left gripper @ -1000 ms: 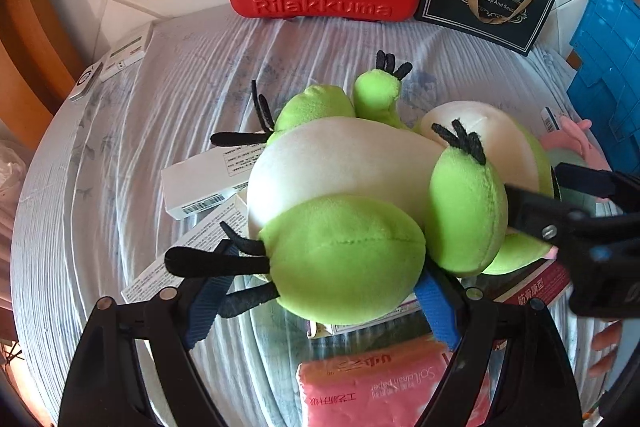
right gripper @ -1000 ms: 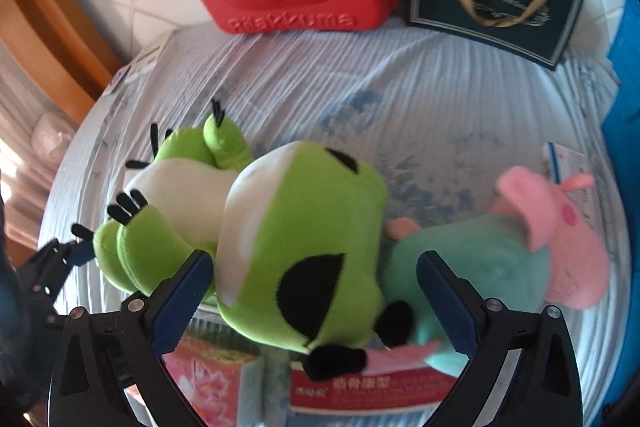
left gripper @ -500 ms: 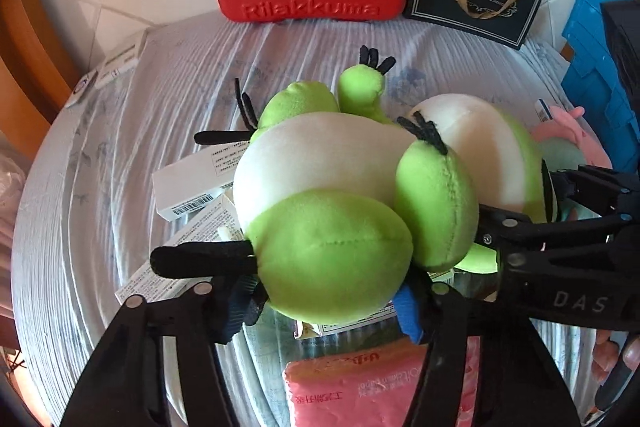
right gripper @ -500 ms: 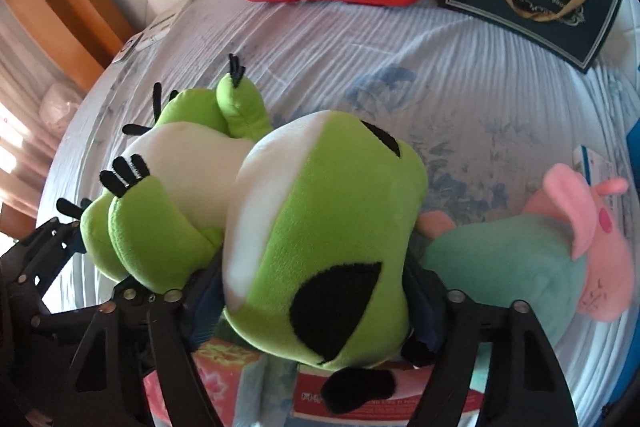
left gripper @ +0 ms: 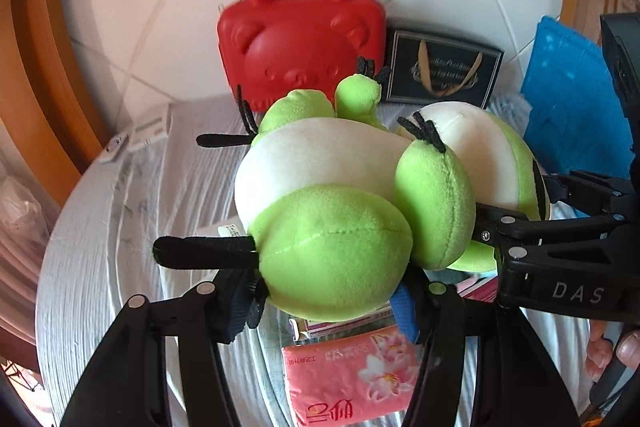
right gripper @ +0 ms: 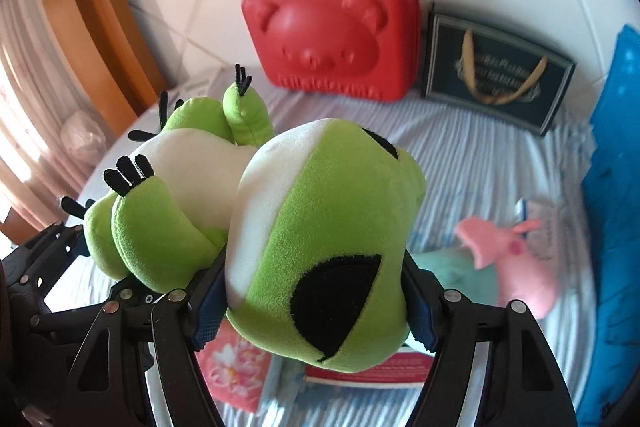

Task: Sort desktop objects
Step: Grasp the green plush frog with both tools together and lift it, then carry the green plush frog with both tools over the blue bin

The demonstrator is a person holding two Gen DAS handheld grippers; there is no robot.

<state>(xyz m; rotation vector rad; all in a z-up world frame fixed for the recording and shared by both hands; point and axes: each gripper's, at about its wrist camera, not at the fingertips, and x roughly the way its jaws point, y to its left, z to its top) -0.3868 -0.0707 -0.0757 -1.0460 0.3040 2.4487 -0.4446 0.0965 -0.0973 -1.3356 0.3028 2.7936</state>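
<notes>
L gripper point(left gripper: 324, 303) is clamped on the green frog plush point(left gripper: 332, 211) at its rear foot; its jaws have just closed in, w/ the foot between them. R gripper point(right gripper: 316, 303) squeezes the head (jaws likewise just drawn in), so the frog hangs above the striped cloth point(right gripper: 460, 155). Still left: pink tissue pack point(left gripper: 348, 375), red-edged booklet point(right gripper: 372, 371), pig plush point(right gripper: 512, 267), maybe boxes far left. Sorting looks barely begun.

I see a table point(right gripper: 460, 155) under a striped cloth. At its far edge stand a red case point(right gripper: 332, 39) and, right of it, a dark bag point(right gripper: 500, 75). Near me lie a pink tissue pack point(left gripper: 352, 375), and a pig plush point(right gripper: 516, 267) to the right.
</notes>
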